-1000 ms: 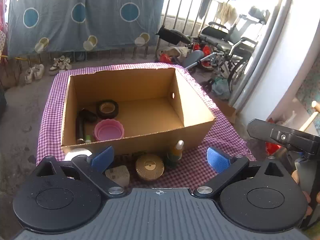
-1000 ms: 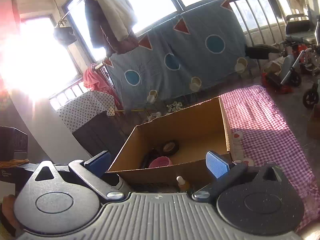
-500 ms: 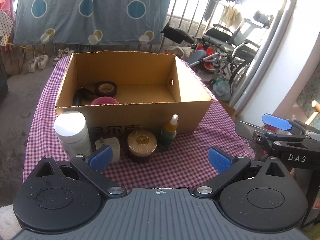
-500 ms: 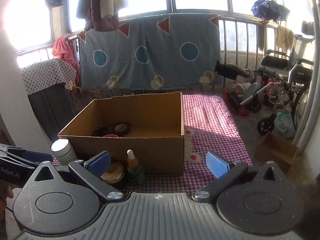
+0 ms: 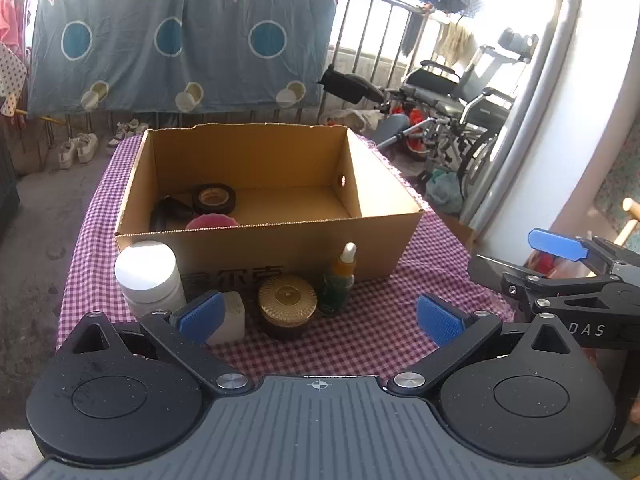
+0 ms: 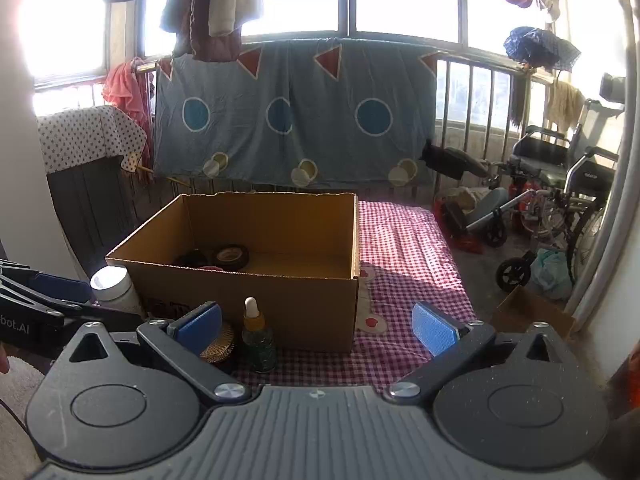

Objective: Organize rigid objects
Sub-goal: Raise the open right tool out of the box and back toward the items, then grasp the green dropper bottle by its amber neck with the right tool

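- Remaining outside the open brown cardboard box [image 5: 280,248] are four items in a row along its near wall, on the near edge of the purple-and-white checked tablecloth [image 5: 372,332]: a white cylindrical plastic jar [image 5: 146,274], a small off-white block-shaped container [image 5: 230,318], a round gold-lidded tin [image 5: 287,300] and a green glass dropper bottle with a white tip [image 5: 339,280].
- Already inside the box, at its left end, lie a black roll of tape [image 5: 213,199], a pink round bowl [image 5: 210,222] and a dark object beside them that is too shadowed to identify.
- Compared with one second ago, both cameras sit lower and further back from the box: the left wrist view then looked down into the box, and now the whole front row is exposed, including the white jar.
- Judgement: a deposit appears complete, and the next pick will come from this row.
- The left gripper [image 5: 320,318] is level, aimed at the row, with its jaws spread wide and holding nothing; the off-white container sits just behind its left blue pad [image 5: 198,316].
- The right gripper [image 6: 318,328] is held beside it, to the right of the box front, jaws likewise wide apart and empty; the dropper bottle [image 6: 256,338] stands between its fingers in view, well ahead of them.
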### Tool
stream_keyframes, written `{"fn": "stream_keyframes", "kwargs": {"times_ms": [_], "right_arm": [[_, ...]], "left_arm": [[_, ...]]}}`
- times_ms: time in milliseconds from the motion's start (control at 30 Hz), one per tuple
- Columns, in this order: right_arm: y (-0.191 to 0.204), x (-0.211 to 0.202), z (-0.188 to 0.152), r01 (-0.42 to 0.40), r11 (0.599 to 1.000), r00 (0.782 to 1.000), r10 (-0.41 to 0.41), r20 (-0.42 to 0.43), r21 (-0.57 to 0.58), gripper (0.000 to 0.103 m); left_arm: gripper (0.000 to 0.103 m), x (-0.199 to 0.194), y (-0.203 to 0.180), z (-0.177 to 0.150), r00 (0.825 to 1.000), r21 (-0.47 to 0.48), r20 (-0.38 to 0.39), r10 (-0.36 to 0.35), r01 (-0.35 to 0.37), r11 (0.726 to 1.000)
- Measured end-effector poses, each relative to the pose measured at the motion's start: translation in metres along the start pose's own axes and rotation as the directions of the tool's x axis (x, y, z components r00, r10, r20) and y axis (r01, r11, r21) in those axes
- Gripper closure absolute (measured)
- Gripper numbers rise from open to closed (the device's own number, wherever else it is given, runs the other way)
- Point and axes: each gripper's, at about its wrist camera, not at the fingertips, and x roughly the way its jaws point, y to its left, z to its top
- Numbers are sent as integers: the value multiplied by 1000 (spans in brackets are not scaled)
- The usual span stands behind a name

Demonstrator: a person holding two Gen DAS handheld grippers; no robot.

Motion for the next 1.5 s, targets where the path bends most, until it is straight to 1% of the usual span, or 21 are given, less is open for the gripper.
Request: {"fn": "stream_keyframes", "kwargs": {"times_ms": [100,200,333,467,633,700,800,900,933,967,1000,1033,1067,1133,1167,1200,1233,1267,1367,1400,1500], "right_arm": [[-8,0,-2,-67,997,998,66,18,42,0],[-14,0,-6,-131,988,991,128,32,77,0],[-22,0,-16,-139,984,990,136,35,108,0],[-35,5,-26,-135,977,991,135,12,164,0],[-35,23,-24,-179,960,983,182,6,215,0],[-28,34,-21,-203,956,978,208,-4,211,0],[-18,53,-15,-217,957,974,225,-22,194,1],[-10,74,-10,-221,958,972,233,-43,183,11],[-8,82,-9,-220,959,971,233,-58,180,16],[-7,87,-8,-219,960,970,234,-69,176,26],[-5,94,-7,-221,961,968,237,-81,168,31],[-3,100,-6,-225,961,966,241,-90,159,36],[-1,104,-5,-226,962,965,242,-100,152,39],[1,112,-4,-235,963,962,250,-112,134,45],[2,116,-5,-240,963,960,255,-119,125,51],[3,119,-5,-241,963,958,256,-129,119,55],[3,123,-5,-244,963,956,259,-141,118,64],[2,127,-6,-249,961,952,266,-154,122,71],[-1,133,-10,-274,949,939,299,-171,155,80],[-2,133,-10,-275,949,939,300,-167,157,80],[-4,129,-10,-262,953,946,285,-155,151,81]], "left_arm": [[0,1,-2,-4,1000,18,13,1,-1,1000],[0,5,-1,-8,999,14,20,-25,25,1000],[0,15,0,-14,999,25,26,-40,39,999],[0,28,-9,-25,1000,102,21,-9,7,995],[1,51,-26,-40,999,236,27,39,-45,971],[2,58,-29,-42,998,264,34,44,-51,963],[6,68,-29,-41,998,276,46,38,-49,960],[12,80,-27,-37,998,282,53,32,-46,958],[17,84,-28,-36,998,288,56,32,-46,957],[21,87,-29,-34,998,295,58,33,-48,954],[26,91,-29,-34,998,302,60,35,-51,952],[28,94,-29,-32,997,309,60,38,-55,950],[30,96,-29,-31,997,312,60,38,-55,948],[39,100,-29,-29,998,318,59,34,-51,947],[40,102,-29,-28,998,320,60,32,-49,946],[44,103,-29,-28,998,321,60,29,-46,946],[47,104,-28,-26,998,318,59,27,-44,947],[47,105,-29,-25,998,315,58,24,-41,948],[55,108,-28,-24,999,309,50,17,-32,951],[59,110,-29,-23,999,308,43,17,-29,951],[61,112,-31,-21,999,313,31,16,-25,949]]}}
